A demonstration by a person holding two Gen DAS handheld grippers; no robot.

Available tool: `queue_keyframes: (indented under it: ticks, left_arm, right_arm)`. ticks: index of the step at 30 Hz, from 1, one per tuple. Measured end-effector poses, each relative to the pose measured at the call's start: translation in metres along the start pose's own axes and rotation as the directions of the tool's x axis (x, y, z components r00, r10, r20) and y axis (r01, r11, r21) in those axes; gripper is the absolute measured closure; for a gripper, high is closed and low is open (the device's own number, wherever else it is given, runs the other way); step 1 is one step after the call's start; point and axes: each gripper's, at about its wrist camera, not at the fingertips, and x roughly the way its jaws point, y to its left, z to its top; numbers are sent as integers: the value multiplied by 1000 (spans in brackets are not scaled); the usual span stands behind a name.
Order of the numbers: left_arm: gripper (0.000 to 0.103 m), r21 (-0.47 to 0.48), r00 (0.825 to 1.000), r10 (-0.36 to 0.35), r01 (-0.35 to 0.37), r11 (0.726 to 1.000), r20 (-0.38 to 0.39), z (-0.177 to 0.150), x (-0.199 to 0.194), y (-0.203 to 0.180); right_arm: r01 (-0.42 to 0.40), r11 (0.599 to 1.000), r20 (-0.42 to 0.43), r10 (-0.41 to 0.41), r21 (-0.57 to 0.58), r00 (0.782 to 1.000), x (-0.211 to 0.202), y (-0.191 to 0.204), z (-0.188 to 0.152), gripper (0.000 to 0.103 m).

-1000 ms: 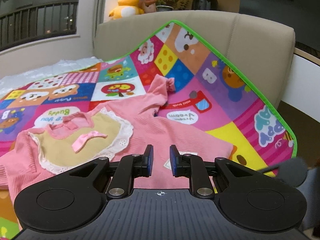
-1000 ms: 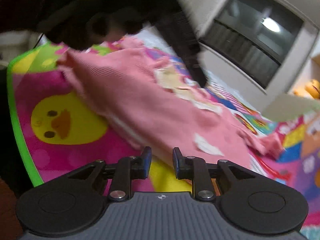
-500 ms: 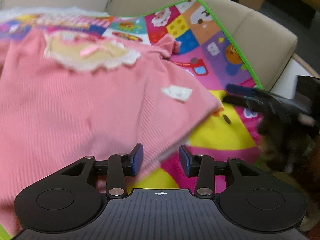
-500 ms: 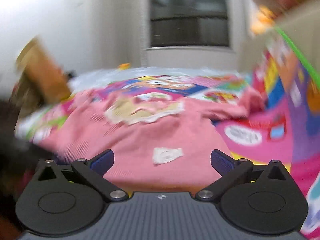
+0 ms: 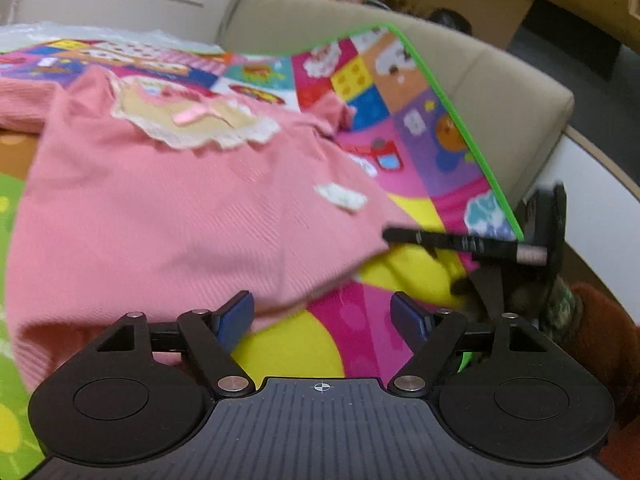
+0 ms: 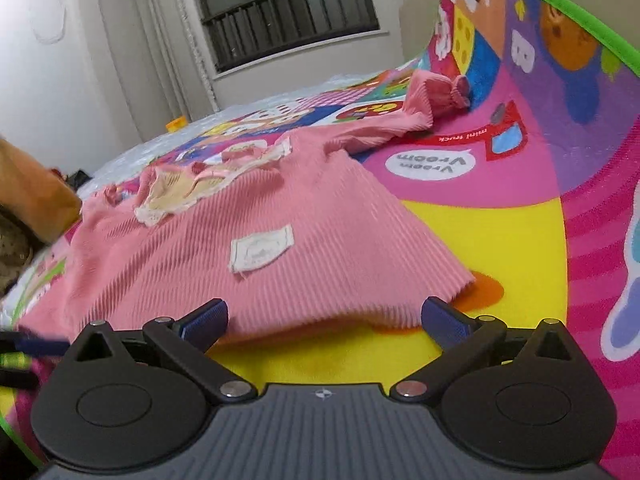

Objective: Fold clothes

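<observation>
Both tongs have swung wide open and dropped to the top's (image 6: 280, 248) hem. Left tongs (image 5: 322, 314) and right tongs (image 6: 324, 316) hold nothing yet, so a hem grab looks next.

Ribbed pink knit top (image 6: 304, 240), lace-trimmed collar (image 6: 180, 196)

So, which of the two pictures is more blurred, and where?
Left wrist view: motion blur smears the pink top and the other gripper's finger. Right wrist view: sharper, the ribs of the top and its white patch are clear; the fisheye bends the window frame.
</observation>
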Motion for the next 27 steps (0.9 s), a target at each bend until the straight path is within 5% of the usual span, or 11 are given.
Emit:
queue_keyframes:
  ticks: [3, 5, 10, 15, 18, 20, 22, 27]
  left_arm:
    - [16, 48, 997, 71, -72, 996, 24, 3, -11, -2]
    - [8, 100, 992, 120, -123, 987, 38, 4, -18, -5]
    - [8, 220, 967, 251, -253, 942, 37, 1, -29, -2]
    - [8, 271, 939, 344, -338, 901, 27, -9, -33, 4]
    - [8, 308, 919, 391, -383, 871, 37, -15, -33, 3]
    - [8, 320, 902, 429, -422, 849, 51, -18, -32, 5]
    - [8, 320, 876, 478, -474, 820, 74, -19, -34, 9]
    - [7, 277, 763, 634, -641, 716, 128, -16, -45, 32]
  right_arm:
    - [12, 993, -16, -14, -117, 1000, -8, 14, 1, 0]
    - [16, 971, 60, -2, -237, 998, -24, 31, -5, 0]
    - [136, 799, 191, -27, -586, 981, -36, 78, -31, 0]
    - [71, 726, 124, 19, -684, 992, -16, 102, -36, 13]
    - [50, 725, 116, 41, -687, 992, -9, 109, -27, 34]
    - [62, 755, 139, 38, -653, 990, -10, 108, -15, 57]
    - [92, 795, 184, 25, -600, 983, -16, 103, -2, 57]
    - [152, 842, 242, -26, -517, 970, -29, 82, 17, 57]
